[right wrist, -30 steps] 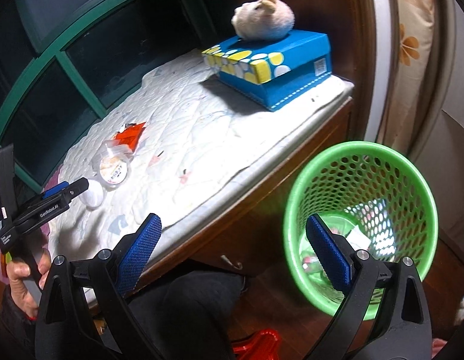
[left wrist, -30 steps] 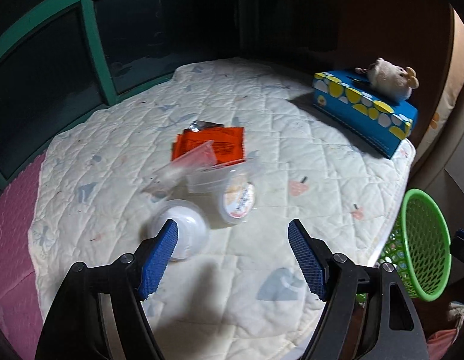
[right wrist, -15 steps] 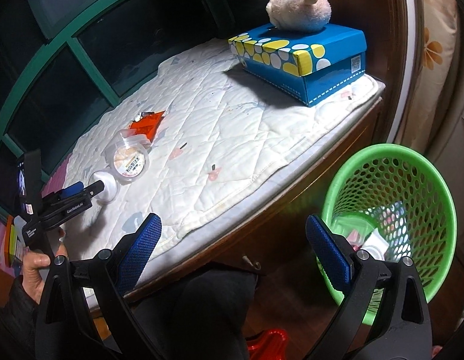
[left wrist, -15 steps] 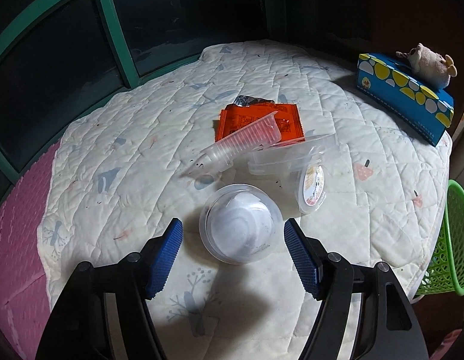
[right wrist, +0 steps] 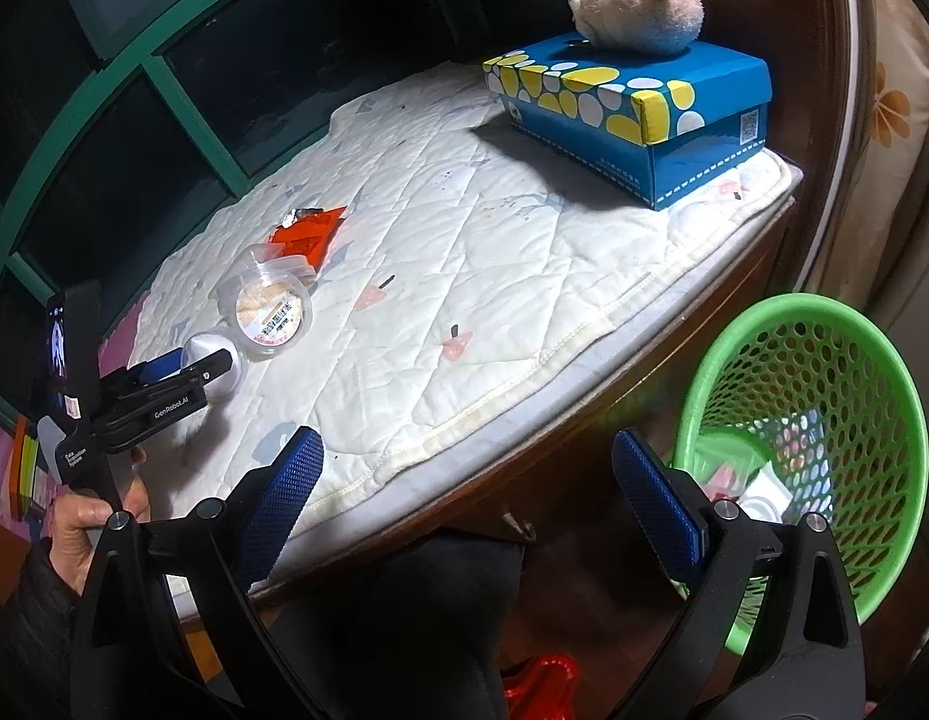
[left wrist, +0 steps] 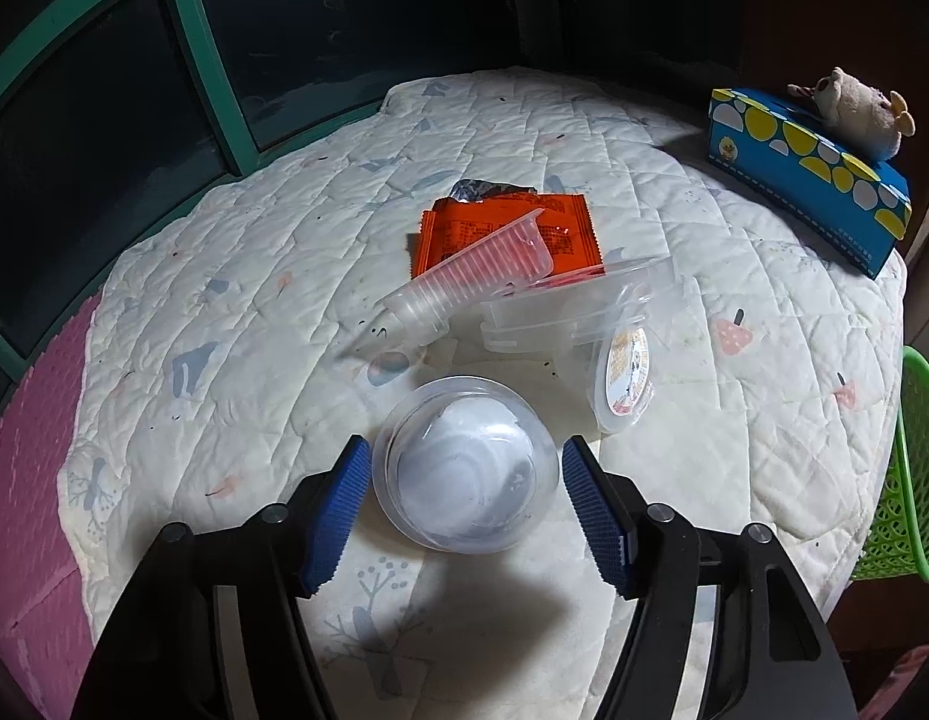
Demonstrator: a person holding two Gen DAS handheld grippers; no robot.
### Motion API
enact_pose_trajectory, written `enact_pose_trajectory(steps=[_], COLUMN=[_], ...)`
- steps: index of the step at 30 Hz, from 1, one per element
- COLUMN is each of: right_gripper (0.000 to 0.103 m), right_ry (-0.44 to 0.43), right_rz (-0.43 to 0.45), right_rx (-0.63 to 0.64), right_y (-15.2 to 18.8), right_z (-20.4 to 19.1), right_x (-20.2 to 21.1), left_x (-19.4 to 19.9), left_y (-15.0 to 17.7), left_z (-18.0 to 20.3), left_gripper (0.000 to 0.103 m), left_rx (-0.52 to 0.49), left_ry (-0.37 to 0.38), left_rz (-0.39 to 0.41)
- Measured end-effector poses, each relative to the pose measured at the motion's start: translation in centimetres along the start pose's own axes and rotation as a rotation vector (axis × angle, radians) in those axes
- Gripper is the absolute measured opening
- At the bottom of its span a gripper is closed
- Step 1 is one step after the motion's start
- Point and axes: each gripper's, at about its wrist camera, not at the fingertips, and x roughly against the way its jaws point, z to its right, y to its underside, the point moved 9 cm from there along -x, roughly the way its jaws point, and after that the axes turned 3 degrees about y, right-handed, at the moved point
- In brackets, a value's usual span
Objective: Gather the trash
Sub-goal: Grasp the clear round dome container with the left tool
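Trash lies scattered on the white quilted pad (left wrist: 674, 138): a clear domed cup (left wrist: 464, 474) with something white inside, a ribbed clear cup (left wrist: 464, 288) on its side, an orange wrapper (left wrist: 506, 231) with small print too blurred to read, and a shallow clear tub (left wrist: 572, 312) whose round lid (left wrist: 626, 372) leans against it. The lid carries a printed label with a barcode, but the wording cannot be made out.

The left gripper (left wrist: 461, 495) points down at the domed cup, its blue ribbed pads (left wrist: 338, 510) on either side of the cup with slim gaps visible; the jaws are closing around it and, as far as the fisheye view lets one judge, not yet pressing. In the right wrist view that same gripper bears the white lettering "GenRobot.AI" on its side and a tag that seems to read "Data Acquisition System", and a hand (right wrist: 86, 522) grips its handle.

The right gripper (right wrist: 470, 498) hangs off the pad's front edge with its jaws wide apart and nothing between them. The green mesh basket (right wrist: 872, 372) stands beside it on the floor with scraps inside. At the far end a blue tissue box (right wrist: 632, 114) with yellow and white spots shows a small QR code, and a plush toy (right wrist: 638, 6) sits on top.
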Motion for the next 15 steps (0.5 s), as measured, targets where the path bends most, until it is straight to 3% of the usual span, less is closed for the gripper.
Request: enact_pose_trajectory(steps=[15], right_gripper=[0.096], right_ry=[-0.023], right_rz=[-0.011], right_rx=[0.040], right_y=[-0.4], right_z=[-2.1], right_x=[-0.8], left_x=[3.6], left_y=[-0.1], left_z=[-1.6], left_gripper=[0.057], left_rx=[0.060], left_ry=[0.046], left_rz=[0.059])
